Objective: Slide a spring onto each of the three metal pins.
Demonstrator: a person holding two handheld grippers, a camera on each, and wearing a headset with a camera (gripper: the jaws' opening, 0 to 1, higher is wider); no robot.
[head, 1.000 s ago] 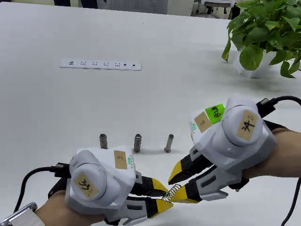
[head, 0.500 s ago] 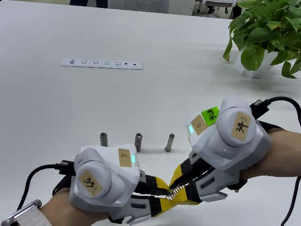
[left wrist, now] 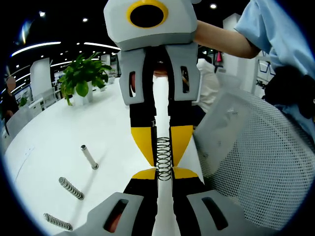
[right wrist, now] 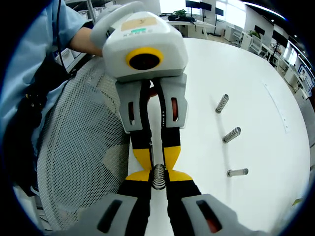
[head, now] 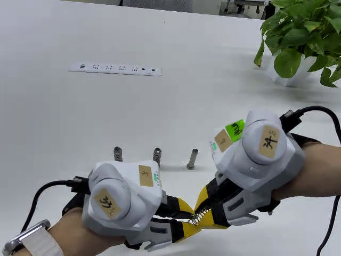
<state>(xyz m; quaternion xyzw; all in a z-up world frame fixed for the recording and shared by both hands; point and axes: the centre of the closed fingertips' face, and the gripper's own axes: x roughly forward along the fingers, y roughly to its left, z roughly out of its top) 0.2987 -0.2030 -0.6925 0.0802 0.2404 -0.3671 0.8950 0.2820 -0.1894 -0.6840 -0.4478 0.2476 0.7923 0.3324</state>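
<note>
Loose spring (head: pixel 198 216) is hanging low over the near part of the wide white table (head: pixel 64 117), which is carrying everything else. At the far right of the table a white pot (head: pixel 277 79) is holding a leafy green plant (head: pixel 303 26), whose leaves are spilling over the pot's rim. In the gripper views a pale mesh chair back (left wrist: pixel 256 157) is showing beside the table edge, close to the person's light blue sleeve (left wrist: pixel 280 34). The right gripper (head: pixel 205 213) is reaching in from the right and the left gripper (head: pixel 187 223) from the left, their yellow tips meeting nose to nose. Both are clamping their jaws on the loose spring: the left gripper (left wrist: pixel 160 174) is nipping one end and the right gripper (left wrist: pixel 162 145) is clasping the other, so the wire is bridging the two. A white power strip (head: pixel 114 69) is lying flat far out on the table, well apart from the work. Nearer, three metal pins are standing upright in a row. The outer sprung pin (head: pixel 118 154) and the middle sprung pin (head: pixel 157 156) are each sheathed in coils, and the bare pin (head: pixel 192 159), nearest the right gripper, is standing uncovered. From the right gripper view the loose spring (right wrist: pixel 158 176) is showing end-on between the yellow tips.
</note>
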